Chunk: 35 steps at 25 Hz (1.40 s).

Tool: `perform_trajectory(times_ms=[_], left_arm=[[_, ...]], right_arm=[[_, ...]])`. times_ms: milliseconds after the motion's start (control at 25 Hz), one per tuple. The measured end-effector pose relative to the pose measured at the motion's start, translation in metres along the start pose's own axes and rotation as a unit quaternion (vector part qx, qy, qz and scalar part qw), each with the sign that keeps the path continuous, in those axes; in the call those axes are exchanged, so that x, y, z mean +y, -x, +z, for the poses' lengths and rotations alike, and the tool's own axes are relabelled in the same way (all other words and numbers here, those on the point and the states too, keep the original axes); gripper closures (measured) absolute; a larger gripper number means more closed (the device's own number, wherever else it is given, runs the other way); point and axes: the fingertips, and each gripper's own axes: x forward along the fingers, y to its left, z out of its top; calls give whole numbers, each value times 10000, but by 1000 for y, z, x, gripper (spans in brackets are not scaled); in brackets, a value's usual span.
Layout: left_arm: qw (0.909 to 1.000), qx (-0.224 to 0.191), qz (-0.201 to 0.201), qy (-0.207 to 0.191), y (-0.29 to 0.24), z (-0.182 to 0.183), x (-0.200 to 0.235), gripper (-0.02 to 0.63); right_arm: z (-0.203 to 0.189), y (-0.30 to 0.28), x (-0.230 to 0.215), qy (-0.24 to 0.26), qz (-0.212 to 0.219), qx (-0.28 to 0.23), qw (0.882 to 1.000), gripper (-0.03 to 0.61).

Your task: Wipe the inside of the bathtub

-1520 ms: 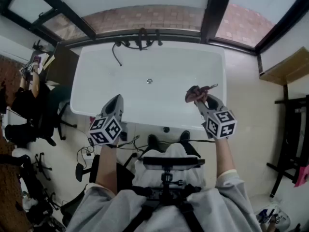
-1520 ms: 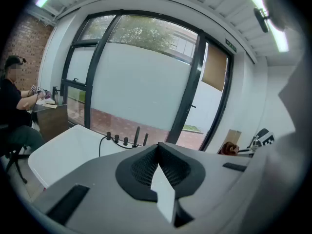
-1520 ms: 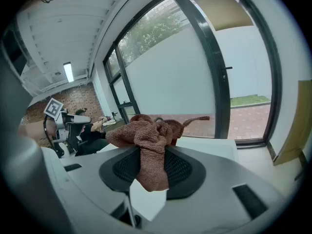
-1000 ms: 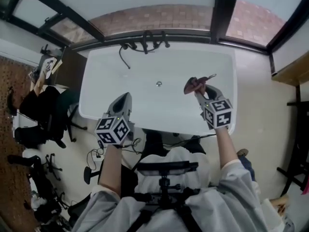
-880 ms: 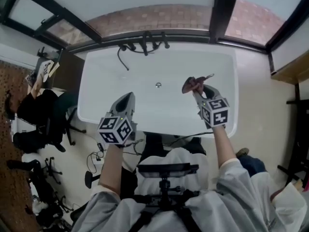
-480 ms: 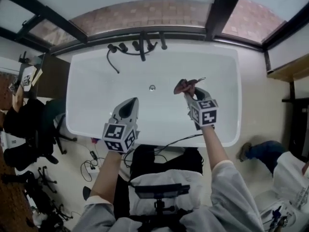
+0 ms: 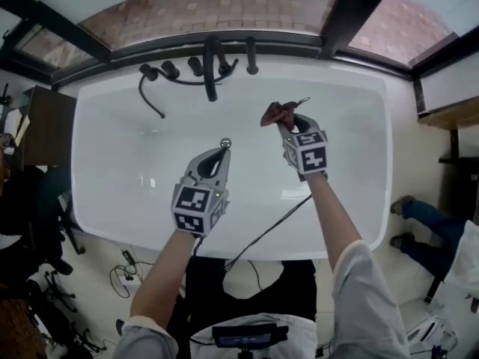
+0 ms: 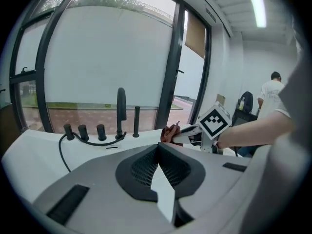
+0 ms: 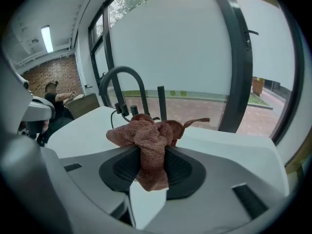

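A dark cabinet (image 7: 43, 126) is standing at the left edge of the head view, just beside the white bathtub (image 7: 123, 163), which is filling the middle of the frame under a black-framed window (image 7: 352, 10). Along the tub's upper rim, left of centre, a black hose (image 7: 147, 96) is curling down from a row of knobs, and a black faucet (image 7: 212, 69) is arching over the basin. Below it, at the frame's centre, the left gripper (image 7: 221, 152) is hovering over the tub floor with its tip just beside the drain (image 7: 225, 142); in the left gripper view its jaws are pressing together with nothing between them (image 8: 157, 146). A black cable (image 7: 262, 234) is running from the lower rim up toward the right arm. Right of centre, the right gripper (image 7: 287, 120) is reaching toward the faucet side, and its jaws are clamping a crumpled reddish-brown cloth (image 7: 275, 113), which is being held in the air above the basin, not touching the tub. The right gripper view is showing the cloth (image 9: 148, 135) bunching up out of the closed jaws, with one thin corner sticking out to the right. At the right edge, a person's legs (image 7: 419, 226) are showing on the floor.
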Motion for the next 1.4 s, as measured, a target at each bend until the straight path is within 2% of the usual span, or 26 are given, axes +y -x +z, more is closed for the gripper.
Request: perform_trajectory(times_ms=[240,560,800,960,1120,1280,1400], left_arm=[[9998,-99,-95,-116,-72,-23,35,606],[9998,-62,-101,-177,-139,-57,78,606],[9998,-55,-92,-137,-163,-76,98,606],[9998,-22,-123,-153,-174,-90,101,606],[9997,46,-143,-168,-185,-98,105,606],[9998,110,-121,-114,-199,-112,110,606],[9997,184,-151,-65,-208,-125,109,606]], right_arm=[[3,-99,-10,352,-117,32,9993,439],[7,-190,-29,275,-412,86,9987,440],[-4,-223,-34,-19,-578,321,9978,440],[-5,-236,-49,-297,-747,239,9965,443],[-6,-239,-52,-263,-883,237,9955,446],[-22,-251,-48,-386,-714,451,9957,449],[-43,-261,-52,-374,-743,587,9948,449]])
